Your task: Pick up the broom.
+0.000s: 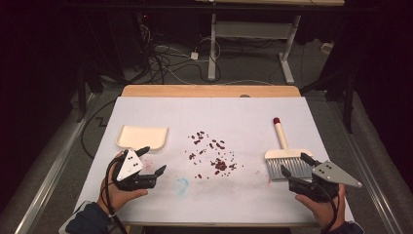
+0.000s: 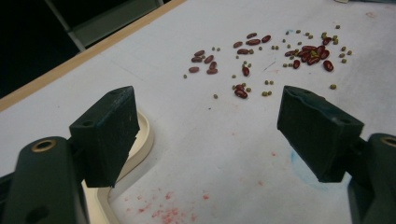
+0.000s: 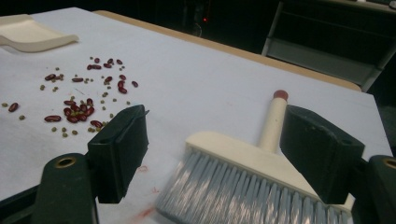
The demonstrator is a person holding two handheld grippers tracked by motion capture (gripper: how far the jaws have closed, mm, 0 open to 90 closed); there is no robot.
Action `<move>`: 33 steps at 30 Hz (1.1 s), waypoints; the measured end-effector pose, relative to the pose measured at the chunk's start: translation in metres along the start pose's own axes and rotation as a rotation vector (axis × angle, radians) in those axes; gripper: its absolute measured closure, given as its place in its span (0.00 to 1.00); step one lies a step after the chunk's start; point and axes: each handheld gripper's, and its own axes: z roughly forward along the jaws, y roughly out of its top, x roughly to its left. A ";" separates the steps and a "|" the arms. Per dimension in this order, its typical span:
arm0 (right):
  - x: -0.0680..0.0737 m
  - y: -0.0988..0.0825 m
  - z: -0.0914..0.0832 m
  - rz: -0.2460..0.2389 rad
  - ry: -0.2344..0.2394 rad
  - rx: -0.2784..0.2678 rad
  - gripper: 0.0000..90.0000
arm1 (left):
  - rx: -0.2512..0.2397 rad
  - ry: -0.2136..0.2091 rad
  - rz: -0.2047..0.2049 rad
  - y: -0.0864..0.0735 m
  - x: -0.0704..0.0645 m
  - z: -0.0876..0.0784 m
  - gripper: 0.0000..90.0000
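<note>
Red beans and small green beans (image 1: 214, 152) lie scattered over the middle of the white table cover (image 1: 234, 114); they also appear as beans (image 2: 261, 56) and beans (image 3: 79, 100) in the gripper views. A cream dustpan (image 1: 142, 137) lies at the left, its rim (image 2: 142, 140) just beside my left jaw. A cream hand brush (image 1: 285, 156) with grey bristles (image 3: 233, 196) and a red-tipped handle (image 3: 279, 95) lies at the right. My left gripper (image 1: 152, 160) is open just in front of the dustpan. My right gripper (image 1: 296, 164) is open over the brush bristles, holding nothing.
The table cover carries faint red smears (image 2: 163, 212) and a pale blue smudge (image 1: 181, 185) near the front. A wooden table edge (image 1: 209, 90) runs along the far side. Beyond it, cables and desk legs (image 1: 212, 48) stand on a dark floor.
</note>
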 end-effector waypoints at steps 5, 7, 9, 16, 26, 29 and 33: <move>-0.001 0.001 0.001 0.002 -0.011 0.033 0.26 | 0.008 -0.005 0.007 0.000 -0.002 0.001 0.22; -0.003 0.002 0.002 0.010 -0.011 0.044 0.26 | 0.013 -0.005 0.010 0.000 -0.003 0.002 0.22; -0.005 0.005 0.005 0.017 -0.025 0.069 0.26 | 0.020 -0.007 0.018 0.000 -0.003 0.003 0.22; -0.027 0.031 0.027 0.052 -0.054 0.151 0.29 | 0.043 -0.001 0.037 -0.001 -0.006 0.004 0.22; -0.071 0.048 0.116 0.188 -0.097 0.510 0.33 | 0.071 -0.005 0.048 -0.001 -0.008 0.010 0.22; -0.077 0.043 0.142 0.206 -0.112 0.613 0.37 | 0.080 -0.009 0.052 -0.002 -0.009 0.011 0.22; -0.086 0.030 0.169 0.234 -0.133 0.715 0.44 | 0.080 -0.007 0.056 -0.002 -0.010 0.010 0.23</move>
